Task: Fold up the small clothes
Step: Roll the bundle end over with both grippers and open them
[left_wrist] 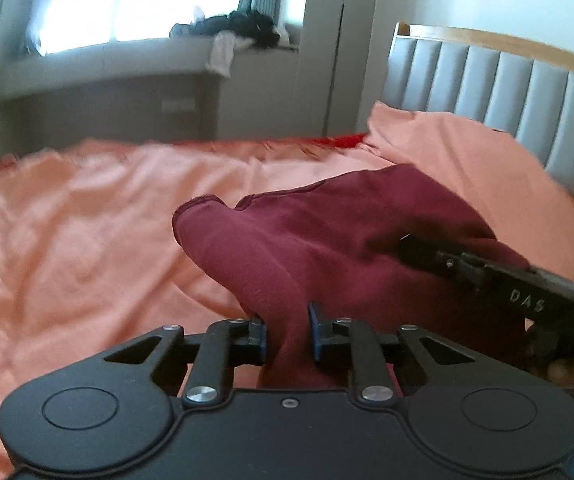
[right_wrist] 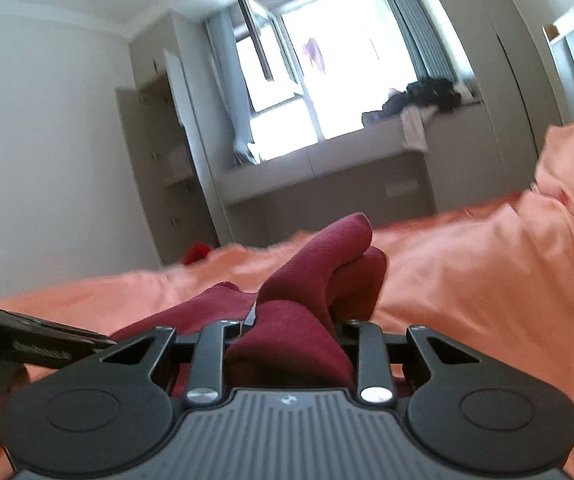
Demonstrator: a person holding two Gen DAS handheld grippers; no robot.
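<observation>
the biggest risk, as i judge it, is the maroon garment (left_wrist: 327,240) slipping out of one grip while both ends are lifted, since only a narrow bunch of cloth sits in each; an uneven pull would drag the fold crooked or drop it in a heap on the peach bedsheet (left_wrist: 87,220). the left gripper (left_wrist: 287,332) is clamped on a gathered strip at the near edge, and the right gripper (right_wrist: 287,328) pinches a thicker wad, with cloth bulging up beyond it. the garment is raised just above the sheet, near the middle of the bed, soft, creased and bunched, its hemmed edge curling at the far left.
</observation>
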